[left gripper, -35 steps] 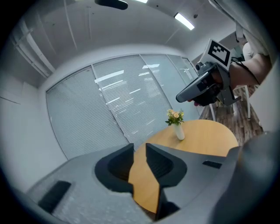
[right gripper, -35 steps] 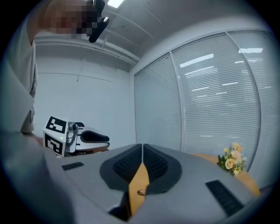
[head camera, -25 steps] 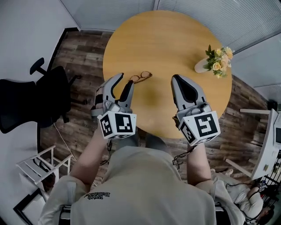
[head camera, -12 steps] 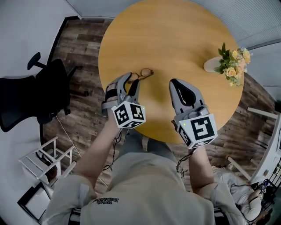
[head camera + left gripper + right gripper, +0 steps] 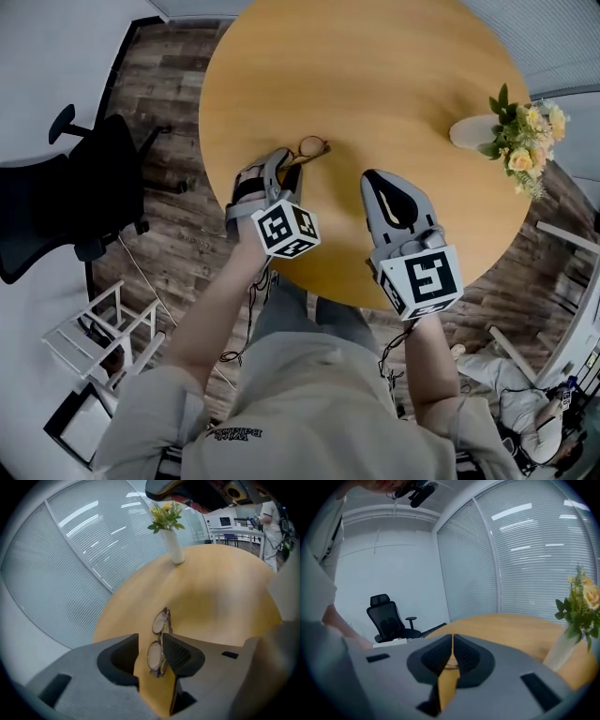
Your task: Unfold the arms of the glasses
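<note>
Where I am in the task: arms not yet unfolded, by my reading; I am at the reach-and-grasp stage.
Landmark: round table [image 5: 375, 75]; every place below is given against it.
Glasses [image 5: 310, 148]: folded, lying flat on the table, close to its near-left rim.
Long axis: in line with the left gripper's jaws, running away from its tips; one lens sits in the gap, the other lies beyond.
Left gripper [image 5: 284, 164]: over the table's near-left rim, the nearer of the two. Jaws are a little parted, straddling the near lens, not clamped. I cannot tell if a pad touches the frame.
Right gripper [image 5: 377, 178]: over the table's near rim, apart from the glasses; jaws pressed together on nothing.
Next move, my judgement: the left pins the frame; the right must part its jaws and cross to an arm.
</note>
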### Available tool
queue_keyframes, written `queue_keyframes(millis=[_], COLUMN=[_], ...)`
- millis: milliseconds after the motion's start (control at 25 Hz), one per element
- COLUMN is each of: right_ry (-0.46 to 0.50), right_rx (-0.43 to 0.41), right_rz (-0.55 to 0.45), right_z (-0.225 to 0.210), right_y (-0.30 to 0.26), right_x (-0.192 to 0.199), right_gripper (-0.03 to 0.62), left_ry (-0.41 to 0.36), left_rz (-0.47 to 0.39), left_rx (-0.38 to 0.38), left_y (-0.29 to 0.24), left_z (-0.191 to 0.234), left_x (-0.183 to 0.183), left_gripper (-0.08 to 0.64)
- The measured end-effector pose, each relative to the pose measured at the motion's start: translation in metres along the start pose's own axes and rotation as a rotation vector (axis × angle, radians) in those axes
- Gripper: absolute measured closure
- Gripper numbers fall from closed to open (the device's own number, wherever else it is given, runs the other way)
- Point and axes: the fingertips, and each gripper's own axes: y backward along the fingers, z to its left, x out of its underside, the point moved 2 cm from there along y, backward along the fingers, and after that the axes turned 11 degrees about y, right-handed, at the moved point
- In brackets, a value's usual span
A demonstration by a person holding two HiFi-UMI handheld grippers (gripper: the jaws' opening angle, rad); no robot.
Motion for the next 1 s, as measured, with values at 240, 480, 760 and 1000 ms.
queue_keyframes(millis=[240, 480, 760, 1000], right_ry=[-0.014, -0.014, -0.022, -0.014], right_rx=[-0.016, -0.016, -0.023, -0.018], right_rz=[0.026, 0.058, 0.072, 0.075], right_z=[0.001, 0.004, 0.009, 0.010], right_y=[-0.009, -0.020, -0.022, -0.018], right_x=[0.017, 0.035, 0.042, 0.041], right_gripper=[0.561, 0.561, 0.561, 0.561], left_ry=[-0.029, -0.086, -0.087, -0.010], left_rz=[0.037, 0.053, 0.061, 0.014], left_rx=[0.020, 0.014, 0.000, -0.002], left_y=[-0.020, -0.033, -0.035, -0.025], left_z=[-0.004, -0.008, -0.010, -0.001], left_x=[0.012, 0.013, 0.016, 0.010], left_gripper=[0.396, 0.405, 0.491, 0.508])
